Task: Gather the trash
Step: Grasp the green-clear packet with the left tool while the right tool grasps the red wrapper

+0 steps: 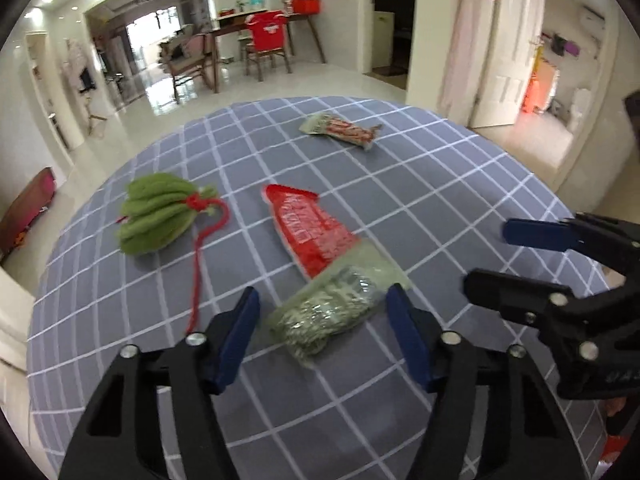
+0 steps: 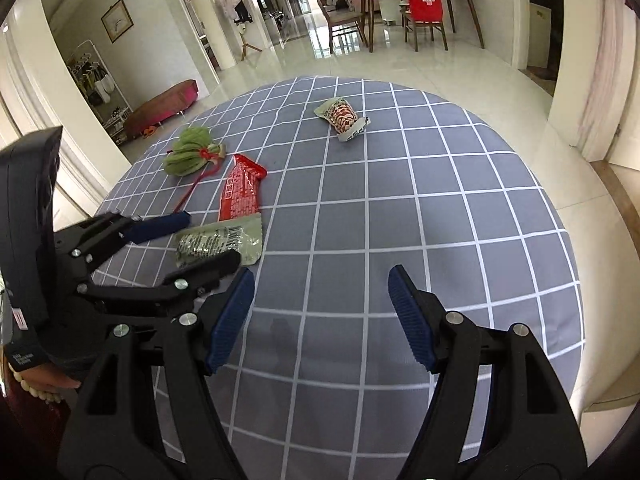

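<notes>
A green and silver wrapper (image 1: 332,312) lies on the round table's grey checked cloth (image 1: 460,184). My left gripper (image 1: 323,300) straddles it with its blue pads on either side, and a gap shows at the left pad, so it is open. The right wrist view shows the same: left gripper (image 2: 210,240) around the wrapper (image 2: 216,240). A red wrapper (image 1: 312,228) (image 2: 240,192) touches its far end. A red-and-white snack wrapper (image 1: 344,130) (image 2: 344,118) lies farther back. My right gripper (image 2: 320,276) (image 1: 490,258) hovers open over bare cloth (image 2: 440,200) to the right, holding nothing.
A green knitted pouch (image 1: 160,212) (image 2: 190,156) with a red cord lies at the table's left. The cloth's edge drops to a glossy tiled floor all round. A wooden dining table and chairs (image 2: 424,12) stand far behind. A hand with a bead bracelet (image 2: 36,388) holds the left gripper.
</notes>
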